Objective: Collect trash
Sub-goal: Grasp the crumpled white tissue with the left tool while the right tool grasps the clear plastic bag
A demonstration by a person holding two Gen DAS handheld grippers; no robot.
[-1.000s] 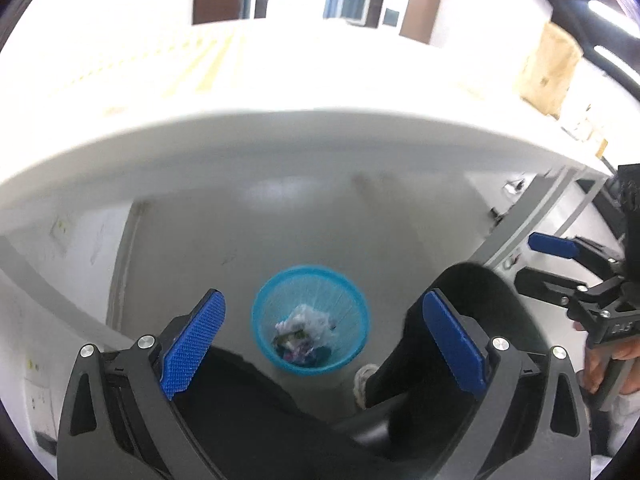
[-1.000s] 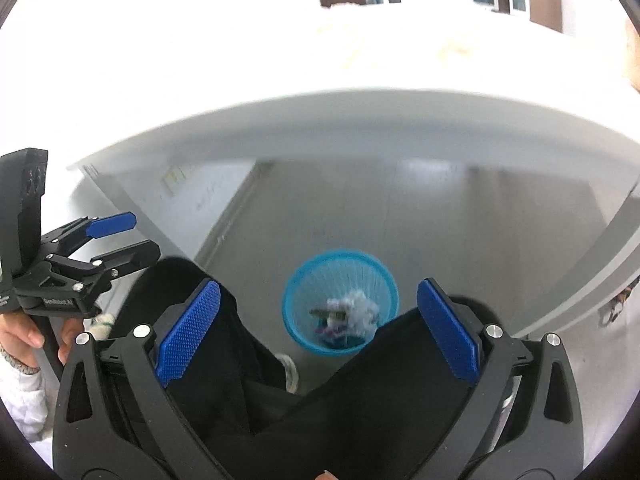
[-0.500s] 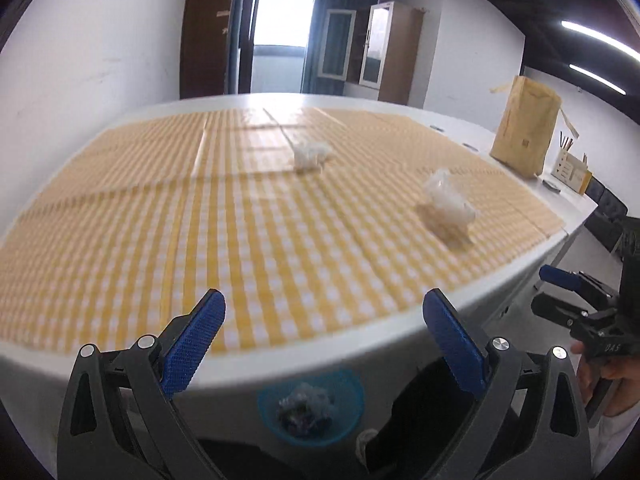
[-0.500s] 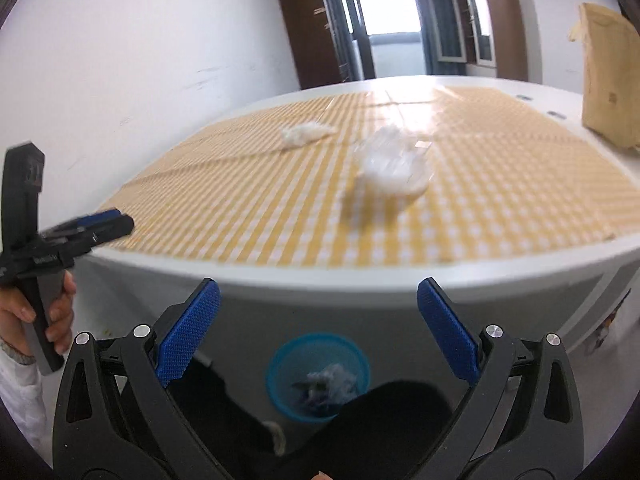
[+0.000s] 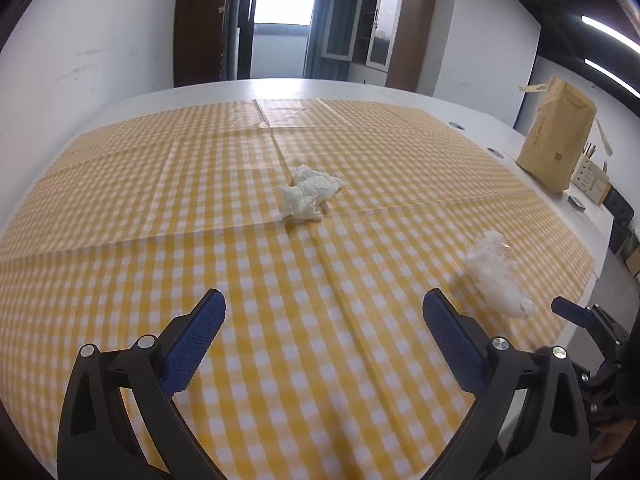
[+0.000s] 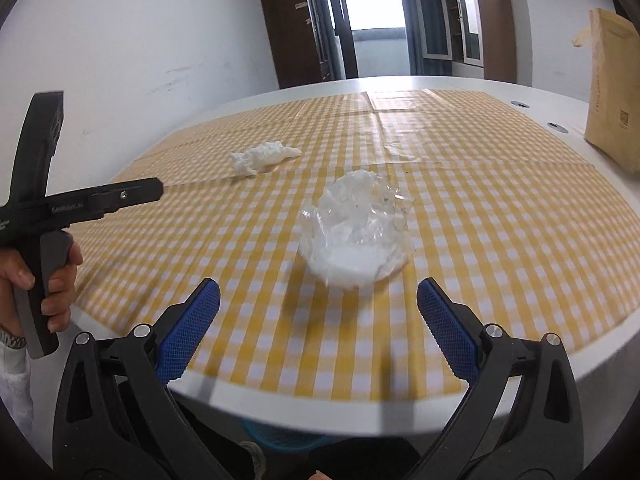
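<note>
Table (image 6: 500,240), checked cloth: clear wrap (image 6: 356,228) near the front edge, just ahead of right tool (image 6: 318,320); tissue (image 5: 310,196) mid-table, ahead of left tool (image 5: 324,332). Both tools spread, empty. Straddle the wrap, drop to cloth, clench low. Wrap roundish, no clear axis; tissue's long axis runs left-right.

1. The yellow checked tablecloth (image 5: 240,240) looks smooth, creased, slightly glossy.
2. The crumpled tissue (image 5: 310,197) at 12 o'clock is matt white paper.
3. The crumpled clear plastic wrap (image 6: 356,230) is shiny.
4. The brown paper bag (image 5: 556,148) at 2 o'clock is matt.
</note>
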